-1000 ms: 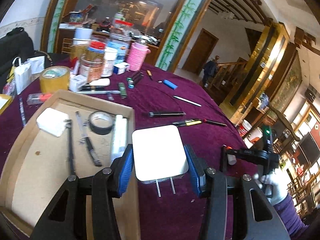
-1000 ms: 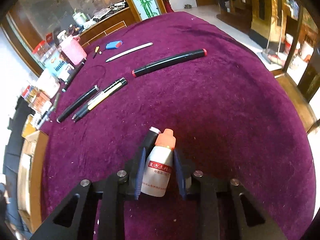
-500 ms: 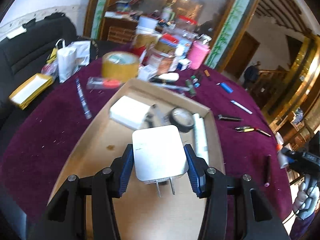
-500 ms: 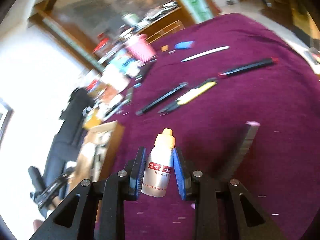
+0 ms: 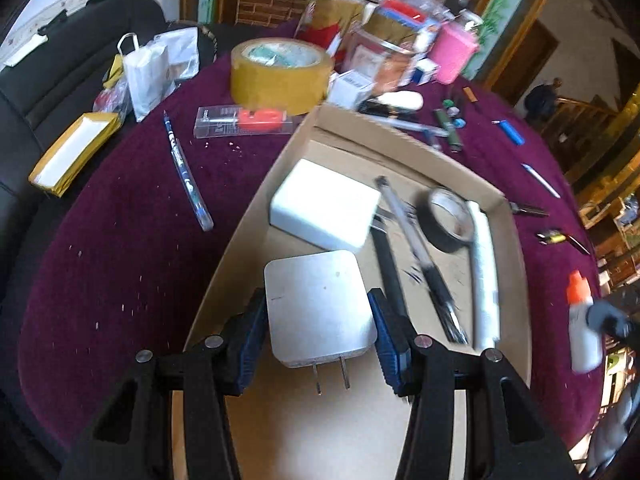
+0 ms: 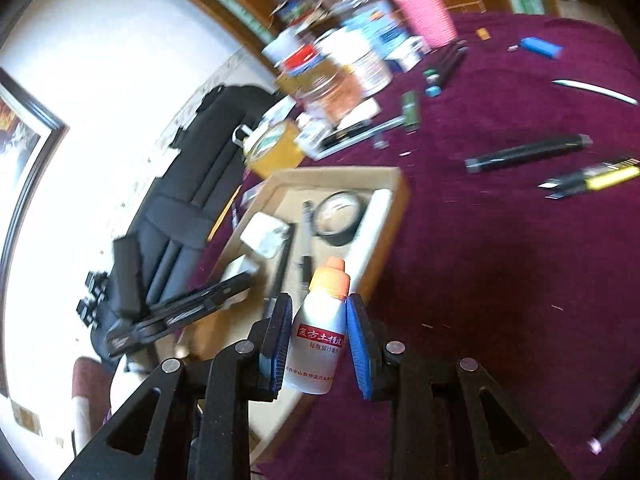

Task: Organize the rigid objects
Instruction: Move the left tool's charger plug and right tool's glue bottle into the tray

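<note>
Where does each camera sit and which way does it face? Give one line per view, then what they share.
Left wrist: rides the left gripper, looking down along its fingers into the cardboard tray; its black fingers clamp a white charger.
Right wrist: rides the right gripper, facing the tray from the purple table's other side; its blue-padded fingers hold a small white bottle.
Shared: the tray, the black tape roll, the yellow tape roll, and each view catches the other gripper.

Jars (image 6: 340,76) behind the cardboard tray (image 6: 396,200) are motion-blurred, labels unreadable.
</note>
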Tool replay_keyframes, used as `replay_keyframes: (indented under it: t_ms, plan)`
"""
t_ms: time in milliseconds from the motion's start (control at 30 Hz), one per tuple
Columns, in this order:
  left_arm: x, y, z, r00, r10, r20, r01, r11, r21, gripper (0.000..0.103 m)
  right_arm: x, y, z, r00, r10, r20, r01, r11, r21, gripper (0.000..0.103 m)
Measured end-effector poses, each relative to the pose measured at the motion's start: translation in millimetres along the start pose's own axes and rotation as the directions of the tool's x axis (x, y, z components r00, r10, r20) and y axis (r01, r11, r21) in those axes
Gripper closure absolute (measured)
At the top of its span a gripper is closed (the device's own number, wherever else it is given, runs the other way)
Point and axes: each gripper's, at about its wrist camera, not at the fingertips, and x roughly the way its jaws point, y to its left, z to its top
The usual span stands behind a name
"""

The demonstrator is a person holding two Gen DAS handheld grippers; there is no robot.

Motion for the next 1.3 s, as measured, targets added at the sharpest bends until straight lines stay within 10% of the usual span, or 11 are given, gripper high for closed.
replay_keyframes:
  t_ms: [233,500,800,1300]
  plan:
    - [7,-6,9,0.999,0.004,-0.044,-0.002,0.999,0.034,0.043,60,20,22,0.994,-0.04,-0.106,0.037,0.999,-0.026,0.073]
    - [-28,17,-13,0.972,-0.223,0.079,0.23,0.968,-0.102,0.029,107,23,36,0.97,-0.156,-0.185,0.144,0.987,-0.076,0.073]
    - [-59,32,-36,0.953,-0.241,0.184,0.267,0.954,-0.133,0.025,126,24,50,0.953,-0.241,-0.184,0.225,0.969,-0.107,0.07]
    - [-56,24,-48,0.943,-0.27,0.193,0.299,0.944,-0.137,0.025,83,14,53,0.992,-0.102,-0.078,0.101,0.995,-0.021,0.053]
